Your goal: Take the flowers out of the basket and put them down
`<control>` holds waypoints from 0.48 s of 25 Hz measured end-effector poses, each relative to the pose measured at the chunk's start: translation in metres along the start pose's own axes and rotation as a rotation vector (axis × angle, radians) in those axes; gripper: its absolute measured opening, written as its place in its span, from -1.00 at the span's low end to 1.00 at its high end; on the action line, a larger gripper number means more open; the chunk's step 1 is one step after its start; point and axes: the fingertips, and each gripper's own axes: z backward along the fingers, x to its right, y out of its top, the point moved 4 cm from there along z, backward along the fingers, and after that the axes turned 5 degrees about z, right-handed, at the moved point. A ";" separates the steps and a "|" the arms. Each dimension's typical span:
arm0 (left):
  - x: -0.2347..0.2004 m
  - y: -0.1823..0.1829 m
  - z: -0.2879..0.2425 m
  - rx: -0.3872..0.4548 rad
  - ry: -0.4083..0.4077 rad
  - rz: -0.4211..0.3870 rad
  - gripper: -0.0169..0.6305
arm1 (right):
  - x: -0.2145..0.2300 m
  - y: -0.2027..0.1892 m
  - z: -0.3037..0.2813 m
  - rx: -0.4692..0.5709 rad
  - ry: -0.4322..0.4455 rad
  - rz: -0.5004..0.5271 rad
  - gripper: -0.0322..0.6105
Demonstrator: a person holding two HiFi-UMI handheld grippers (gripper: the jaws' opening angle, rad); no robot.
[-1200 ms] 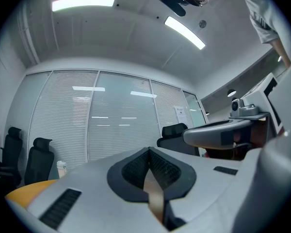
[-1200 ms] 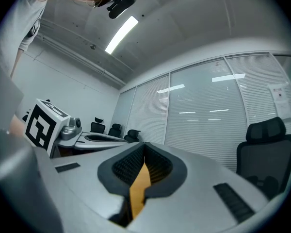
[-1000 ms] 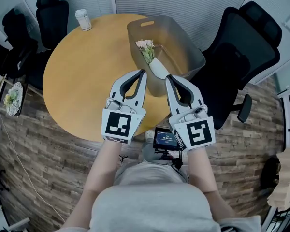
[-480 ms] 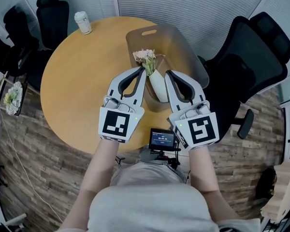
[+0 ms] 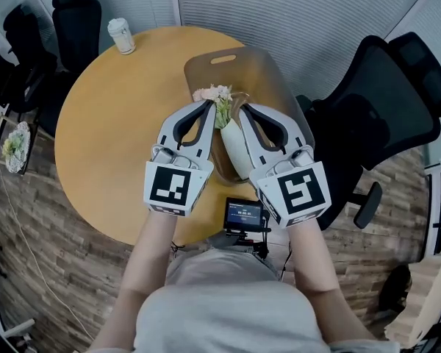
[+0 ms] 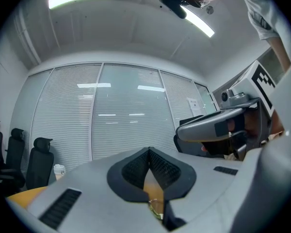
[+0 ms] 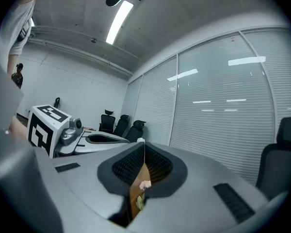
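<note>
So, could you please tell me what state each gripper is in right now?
Left gripper: closed, jaws together, gripping nothing.
Right gripper: closed, jaws together, gripping nothing; the flowers sit between the two grippers.

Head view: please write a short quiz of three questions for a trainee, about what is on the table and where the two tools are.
1. True or false: the cup stands on the table, outside the basket.
2. Where are the flowers? A: between the left tool and the right tool. B: on the floor. C: on a chair.
3. Fill in: the jaws of both tools are ___.
Key: 1 true; 2 A; 3 shut.
</note>
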 end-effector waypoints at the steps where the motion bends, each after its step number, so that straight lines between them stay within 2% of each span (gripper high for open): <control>1: -0.002 -0.001 -0.005 -0.001 0.009 0.006 -0.94 | 0.005 -0.003 -0.005 -0.013 0.008 -0.022 -0.82; 7: -0.013 -0.011 -0.029 -0.029 0.045 0.021 -0.94 | 0.029 -0.019 -0.029 -0.067 0.072 -0.125 -0.82; 12: -0.020 -0.018 -0.039 -0.077 0.021 0.009 -0.94 | 0.040 -0.027 -0.050 -0.118 0.112 -0.124 -0.82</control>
